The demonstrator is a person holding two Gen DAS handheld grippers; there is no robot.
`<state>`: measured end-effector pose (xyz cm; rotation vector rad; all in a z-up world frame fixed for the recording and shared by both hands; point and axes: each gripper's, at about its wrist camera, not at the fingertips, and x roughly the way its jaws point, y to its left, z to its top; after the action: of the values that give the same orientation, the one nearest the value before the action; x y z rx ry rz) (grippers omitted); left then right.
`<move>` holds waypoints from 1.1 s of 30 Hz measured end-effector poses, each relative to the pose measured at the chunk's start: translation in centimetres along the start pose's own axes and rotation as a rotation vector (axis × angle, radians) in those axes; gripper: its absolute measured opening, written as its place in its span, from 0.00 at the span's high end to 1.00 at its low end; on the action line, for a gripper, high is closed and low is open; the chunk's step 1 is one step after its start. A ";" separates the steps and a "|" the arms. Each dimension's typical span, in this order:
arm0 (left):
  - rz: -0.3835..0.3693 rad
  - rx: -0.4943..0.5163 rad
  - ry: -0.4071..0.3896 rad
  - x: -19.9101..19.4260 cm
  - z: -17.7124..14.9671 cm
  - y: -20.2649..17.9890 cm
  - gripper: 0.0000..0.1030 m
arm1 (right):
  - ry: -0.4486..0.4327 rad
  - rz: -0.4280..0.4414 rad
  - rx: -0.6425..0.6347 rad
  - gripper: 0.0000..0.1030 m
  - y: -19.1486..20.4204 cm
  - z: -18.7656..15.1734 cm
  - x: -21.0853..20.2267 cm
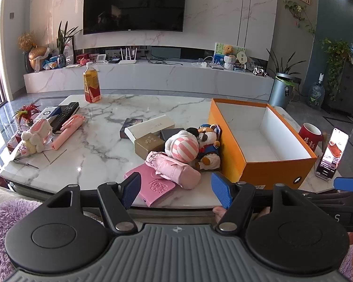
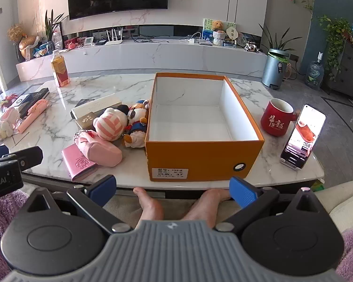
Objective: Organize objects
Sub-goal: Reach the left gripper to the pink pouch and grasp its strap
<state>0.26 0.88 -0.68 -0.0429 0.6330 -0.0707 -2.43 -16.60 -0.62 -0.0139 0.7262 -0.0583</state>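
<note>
Left wrist view: the left gripper [image 1: 175,191] is partly open and holds nothing, in front of the pink pouch [image 1: 174,170] and plush toys [image 1: 193,144], which lie beside the empty orange box [image 1: 274,170] on the tabletop [image 1: 101,141].

Right wrist view: the right gripper [image 2: 173,190] is wide open and empty, facing the orange box [image 2: 200,157], probably the container for the toys.

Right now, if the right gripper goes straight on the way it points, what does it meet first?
Most likely the near wall of the orange box, which sits dead ahead between the open jaws of the right gripper; depth is uncertain.
</note>
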 end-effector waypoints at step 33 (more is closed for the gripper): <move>-0.131 -0.423 0.294 15.5 4.3 8.0 0.35 | 0.058 0.365 -0.171 0.55 5.4 7.7 13.1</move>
<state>15.69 7.67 -6.79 -0.4899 0.9308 -0.0688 12.74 -12.05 -3.68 -0.0432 0.7800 0.3531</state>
